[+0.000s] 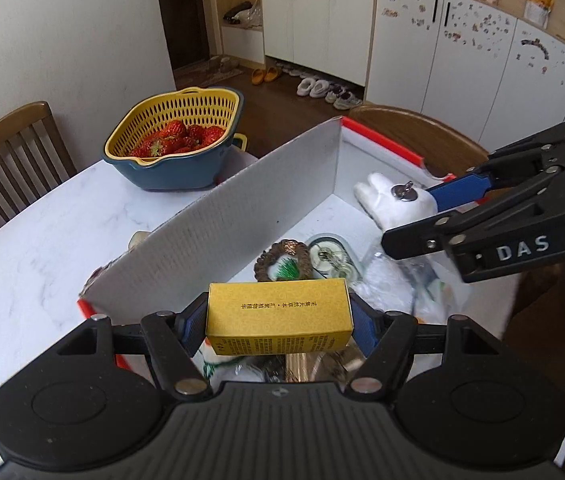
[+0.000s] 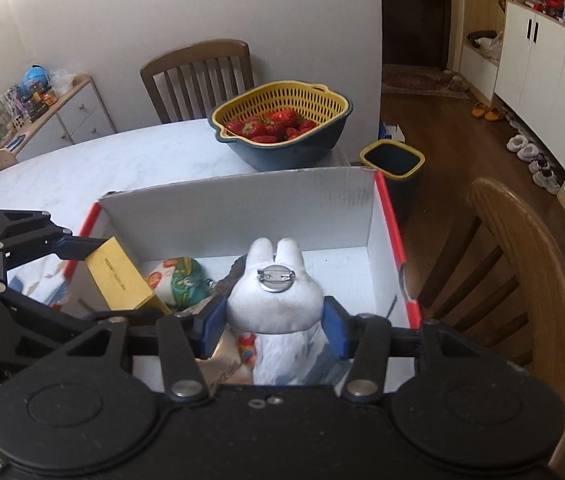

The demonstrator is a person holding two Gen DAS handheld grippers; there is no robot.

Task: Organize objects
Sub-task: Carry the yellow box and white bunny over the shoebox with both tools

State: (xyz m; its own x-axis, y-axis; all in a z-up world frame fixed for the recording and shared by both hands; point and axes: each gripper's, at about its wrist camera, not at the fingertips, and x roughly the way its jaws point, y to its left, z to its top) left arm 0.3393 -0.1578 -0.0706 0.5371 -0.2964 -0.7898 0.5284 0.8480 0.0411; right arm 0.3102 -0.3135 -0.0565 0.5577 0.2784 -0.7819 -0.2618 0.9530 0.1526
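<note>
**Both grippers loaded above the open box**

Left gripper (image 1: 280, 318) clamps the yellow carton (image 1: 278, 314); right gripper (image 2: 274, 322) clamps the white plush rabbit (image 2: 276, 290). Lower each into bare floor of the cardboard box (image 2: 242, 208), then release.

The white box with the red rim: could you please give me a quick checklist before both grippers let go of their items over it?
1. Left gripper grips the yellow carton: ok.
2. Right gripper grips the white bunny plush: ok.
3. Both items over the white box: ok.
4. Bare box floor under the plush: cannot tell, hidden.
5. Grippers apart from each other: ok.
6. Strawberry basket outside the box: ok.
</note>
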